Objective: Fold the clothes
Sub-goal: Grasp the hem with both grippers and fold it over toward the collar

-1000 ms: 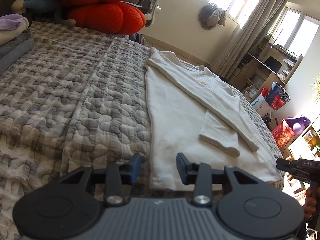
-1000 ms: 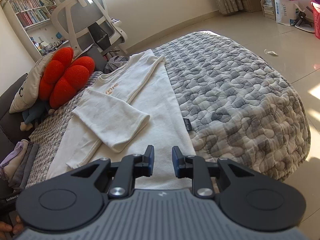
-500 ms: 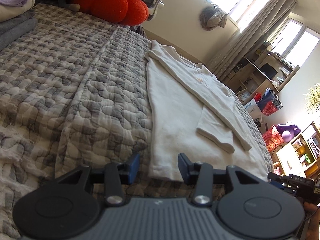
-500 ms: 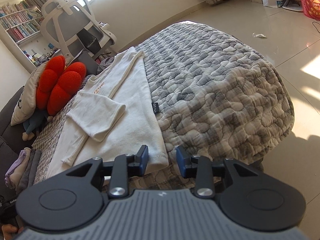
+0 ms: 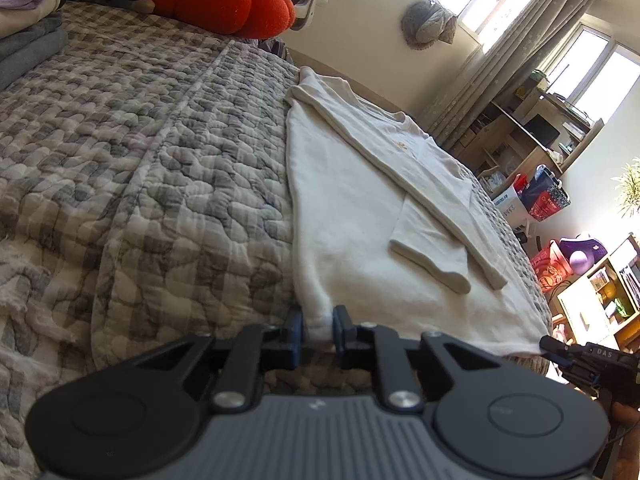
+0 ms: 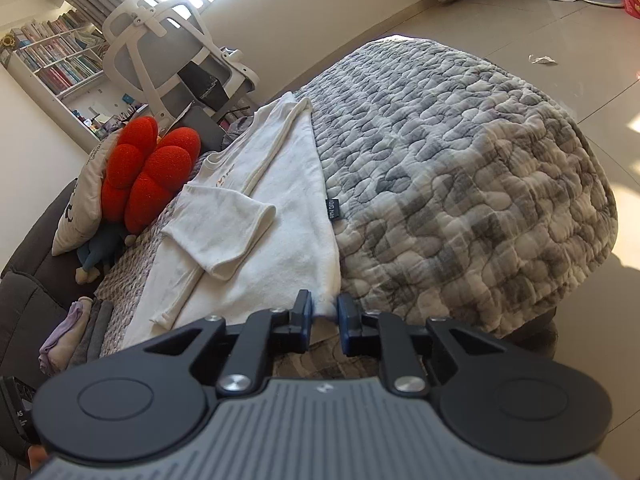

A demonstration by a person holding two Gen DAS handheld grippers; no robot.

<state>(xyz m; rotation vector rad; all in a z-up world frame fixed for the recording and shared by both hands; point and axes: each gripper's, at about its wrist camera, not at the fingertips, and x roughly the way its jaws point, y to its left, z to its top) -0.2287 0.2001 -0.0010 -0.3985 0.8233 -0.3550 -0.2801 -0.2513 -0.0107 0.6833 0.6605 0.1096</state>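
A cream long-sleeved shirt point(image 5: 360, 208) lies flat on the grey quilted bed, both sleeves folded across its body; it also shows in the right wrist view point(image 6: 276, 236). My left gripper point(image 5: 317, 330) is at the shirt's near left hem corner, its jaws closed on the cloth. My right gripper point(image 6: 324, 316) is at the near right hem corner, its jaws closed on the fabric there. The right gripper also shows at the lower right of the left wrist view point(image 5: 576, 360).
The quilted bed point(image 5: 140, 168) runs left and away; its rounded end point(image 6: 500, 200) drops to the tiled floor. A red cushion point(image 6: 148, 172) and folded clothes point(image 6: 76, 340) lie at the head. An office chair point(image 6: 172, 60) and shelves stand behind.
Both grippers moved down to the shirt's hem corners and their jaws narrowed from wide open onto the cloth. The shirt has not moved.
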